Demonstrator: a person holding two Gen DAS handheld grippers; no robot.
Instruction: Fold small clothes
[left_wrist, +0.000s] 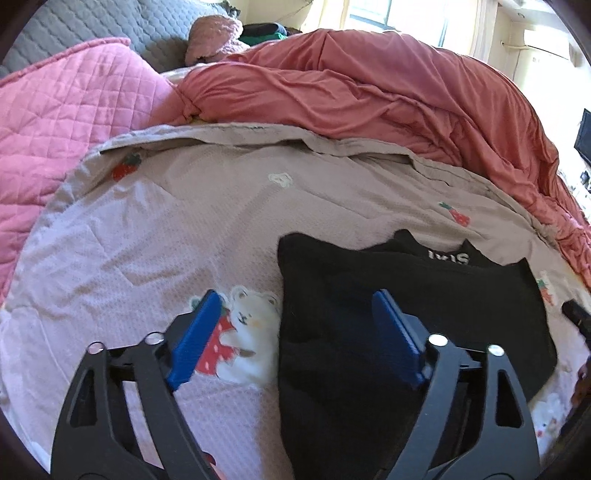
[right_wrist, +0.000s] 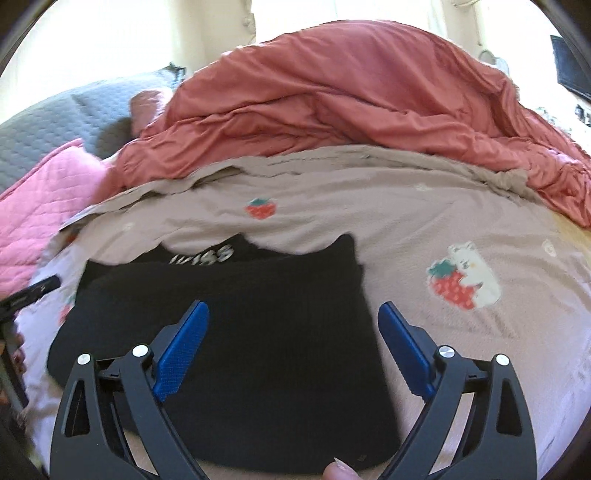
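Hovering just above the bed, the left hand-held gripper (left_wrist: 291, 325) is standing wide with nothing between its blue pads, one pad over the bedspread (left_wrist: 147, 229) and the other over the left part of the black garment (left_wrist: 424, 302). The right hand-held gripper (right_wrist: 293, 328) is likewise gaping wide and empty, poised over the right half of the same black garment (right_wrist: 258, 314). To fold it well, each gripper is probably best brought down on a near corner or side edge, pinching only the layers meant to travel, then carrying the cloth across in one level sweep so no crease is dragged in.

The garment is lying flat on the strawberry-and-bear bedspread (right_wrist: 406, 206), near the viewer, dark and soft-looking, apparently already doubled over once. White lettering is showing at its far edge, with pointed bits of cloth sticking up beyond. Farther back, a crumpled salmon duvet (left_wrist: 369, 92) is heaped across the bed, and a pink quilted cover (left_wrist: 66, 110) is lying at far left.
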